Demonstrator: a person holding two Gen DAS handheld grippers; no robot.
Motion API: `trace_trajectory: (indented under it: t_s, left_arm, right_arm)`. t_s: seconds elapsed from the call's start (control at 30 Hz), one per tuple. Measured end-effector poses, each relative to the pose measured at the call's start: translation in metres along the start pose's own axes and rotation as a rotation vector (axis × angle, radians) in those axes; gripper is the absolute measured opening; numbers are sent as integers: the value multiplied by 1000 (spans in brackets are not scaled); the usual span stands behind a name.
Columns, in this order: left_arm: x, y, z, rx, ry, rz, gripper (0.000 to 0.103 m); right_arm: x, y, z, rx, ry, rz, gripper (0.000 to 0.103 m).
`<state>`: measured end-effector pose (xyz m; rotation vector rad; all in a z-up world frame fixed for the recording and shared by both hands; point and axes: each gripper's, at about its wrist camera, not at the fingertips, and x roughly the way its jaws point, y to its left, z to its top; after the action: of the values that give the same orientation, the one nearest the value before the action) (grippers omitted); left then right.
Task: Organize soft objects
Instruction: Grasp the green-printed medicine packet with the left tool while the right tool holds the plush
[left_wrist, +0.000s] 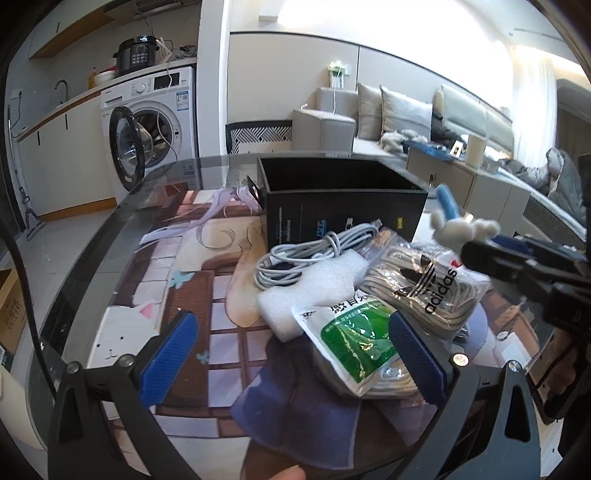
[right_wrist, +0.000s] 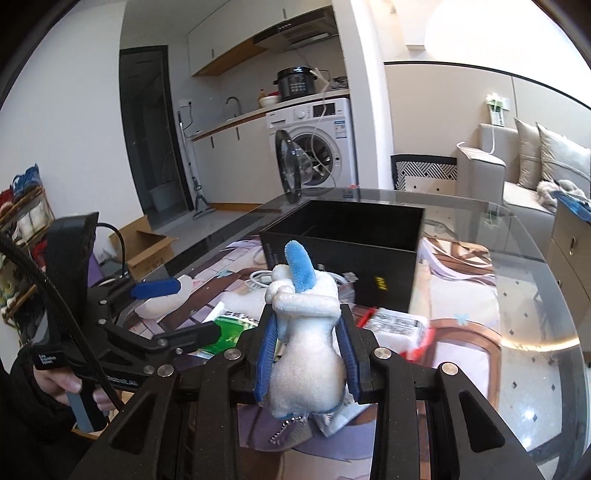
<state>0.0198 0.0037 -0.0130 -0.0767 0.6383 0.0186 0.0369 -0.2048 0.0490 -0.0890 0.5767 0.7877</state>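
Note:
My right gripper (right_wrist: 306, 343) is shut on a white plush toy (right_wrist: 306, 332) with a blue part on top, held above the table in front of an open black box (right_wrist: 343, 258). The toy also shows in the left wrist view (left_wrist: 458, 229), right of the black box (left_wrist: 340, 199). My left gripper (left_wrist: 291, 354) is open and empty, low over a pile: a green and white pouch (left_wrist: 351, 343), a white foam piece (left_wrist: 314, 291), a grey coiled cable (left_wrist: 299, 254) and an adidas bag of cord (left_wrist: 424, 288).
A round glass table (right_wrist: 517, 295) carries a printed mat (left_wrist: 177, 280) and a purple cloth (left_wrist: 295, 417). A red and white packet (right_wrist: 399, 325) lies right of the toy. A washing machine (left_wrist: 155, 118) with its door open and a sofa (left_wrist: 406, 110) stand beyond.

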Motion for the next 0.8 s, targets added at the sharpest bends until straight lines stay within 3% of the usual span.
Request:
trace_trajectory:
  t_s: [0.4, 0.6, 0.7, 0.8]
  left_arm:
    - [24, -14, 4, 9, 81, -46, 100]
    - [23, -24, 6, 47, 72, -75, 81]
    - [18, -26, 6, 67, 53, -84, 58]
    - [15, -25, 7, 63, 53, -95, 50]
  right_arm:
    - [-5, -16, -5, 52, -7, -15, 32]
    - [-5, -17, -8, 63, -5, -19, 32]
    - [-5, -17, -7, 65, -7, -17, 32]
    - [-5, -15, -7, 63, -6, -17, 32]
